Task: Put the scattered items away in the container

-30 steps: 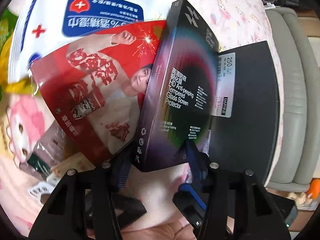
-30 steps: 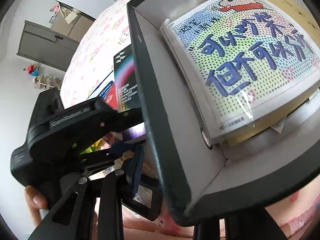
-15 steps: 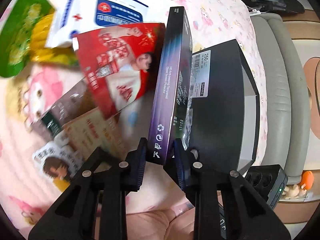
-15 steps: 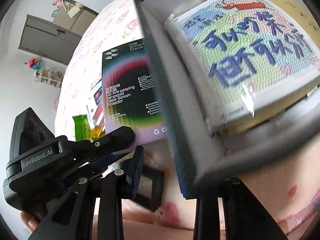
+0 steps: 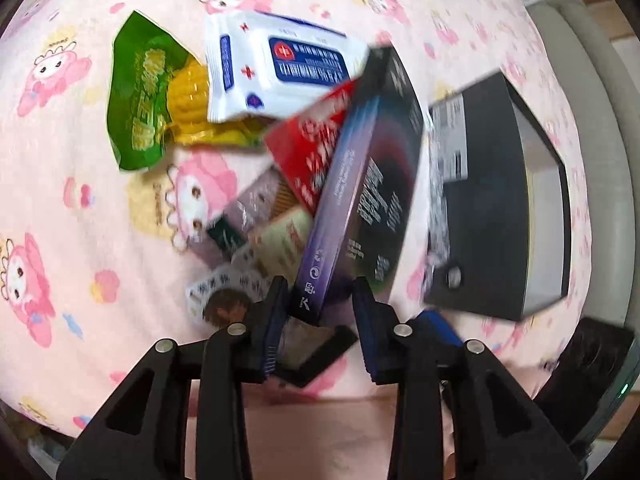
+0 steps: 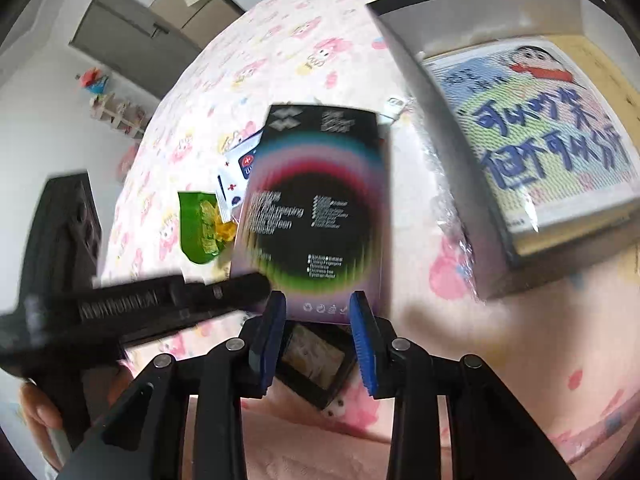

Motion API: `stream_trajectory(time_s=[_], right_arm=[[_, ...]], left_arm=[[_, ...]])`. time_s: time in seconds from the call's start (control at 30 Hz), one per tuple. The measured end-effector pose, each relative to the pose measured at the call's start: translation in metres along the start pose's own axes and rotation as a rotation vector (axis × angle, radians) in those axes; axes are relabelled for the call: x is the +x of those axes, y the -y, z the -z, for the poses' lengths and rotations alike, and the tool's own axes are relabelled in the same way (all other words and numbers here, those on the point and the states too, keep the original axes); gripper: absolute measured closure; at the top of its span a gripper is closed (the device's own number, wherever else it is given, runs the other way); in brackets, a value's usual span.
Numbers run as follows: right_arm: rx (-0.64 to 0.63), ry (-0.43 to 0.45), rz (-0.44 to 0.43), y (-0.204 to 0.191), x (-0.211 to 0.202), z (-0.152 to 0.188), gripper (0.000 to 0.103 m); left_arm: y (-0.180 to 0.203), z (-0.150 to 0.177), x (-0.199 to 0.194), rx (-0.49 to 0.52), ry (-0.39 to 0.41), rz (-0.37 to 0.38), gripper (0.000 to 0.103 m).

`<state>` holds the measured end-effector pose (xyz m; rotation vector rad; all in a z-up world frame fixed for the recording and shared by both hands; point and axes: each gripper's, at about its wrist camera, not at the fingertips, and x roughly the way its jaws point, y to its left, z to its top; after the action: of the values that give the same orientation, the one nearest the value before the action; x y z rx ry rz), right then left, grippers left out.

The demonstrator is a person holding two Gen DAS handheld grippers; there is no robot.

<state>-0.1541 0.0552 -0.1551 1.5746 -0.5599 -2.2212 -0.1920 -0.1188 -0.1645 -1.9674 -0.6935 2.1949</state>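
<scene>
Left claw clenched on the bottom end of the screen protector box, box lifted clear of the pink bedsheet. Box stands on end, long axis running up and away from my fingers, tilted a bit toward the right; printed face turned to the right side.

Right claw released, nothing between the blue pads. In the right wrist view it hovers just below the box's lower edge, but I can't tell if it's touching.

Container is the dark open box lying to the right of the left claw, near the held box, with its opening facing away to the right. In the right wrist view a cartoon-print packet already sits inside it.

So the move is rightward: carry the box over the near wall and lay it flat in. Left claw is the one holding, so it does the job.

Left on the sheet: wipes pack, green corn packet, red packet, some small sachets under the box.
</scene>
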Motion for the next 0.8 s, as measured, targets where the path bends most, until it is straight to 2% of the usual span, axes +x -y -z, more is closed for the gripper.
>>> stream_trajectory(time_s=[0.07, 0.17, 0.23, 0.33, 0.43, 0.53, 0.67, 0.77, 0.8], right_arm=[[-0.061, -0.04, -0.003, 0.002, 0.015, 0.001, 0.071], [-0.071, -0.095, -0.003, 0.01, 0.035, 0.0, 0.071], [-0.044, -0.101, -0.019, 0.02, 0.038, -0.004, 0.071], [-0.051, -0.073, 0.0, 0.018, 0.038, -0.01, 0.064], [-0.037, -0.073, -0.022, 0.024, 0.035, -0.011, 0.064], [-0.055, -0.065, -0.062, 0.021, 0.03, -0.008, 0.064], [-0.034, -0.05, -0.045, 0.021, 0.033, -0.013, 0.064], [-0.041, -0.058, -0.031, 0.015, 0.04, -0.012, 0.064], [-0.062, -0.063, -0.039, 0.012, 0.042, -0.011, 0.064]], left_arm=[[-0.01, -0.002, -0.002, -0.041, 0.031, -0.002, 0.062], [-0.019, -0.007, 0.0, -0.092, 0.05, 0.021, 0.061], [-0.023, -0.009, 0.004, -0.1, 0.026, 0.021, 0.061], [-0.024, -0.007, 0.008, -0.096, -0.032, 0.023, 0.061], [-0.023, -0.003, 0.006, -0.082, -0.045, 0.024, 0.062], [-0.03, -0.002, -0.002, -0.116, 0.001, 0.037, 0.062], [-0.039, -0.004, -0.022, -0.136, 0.106, 0.041, 0.062], [-0.041, -0.011, -0.021, -0.145, 0.106, 0.035, 0.062], [-0.041, -0.014, -0.015, -0.139, 0.08, 0.046, 0.062]])
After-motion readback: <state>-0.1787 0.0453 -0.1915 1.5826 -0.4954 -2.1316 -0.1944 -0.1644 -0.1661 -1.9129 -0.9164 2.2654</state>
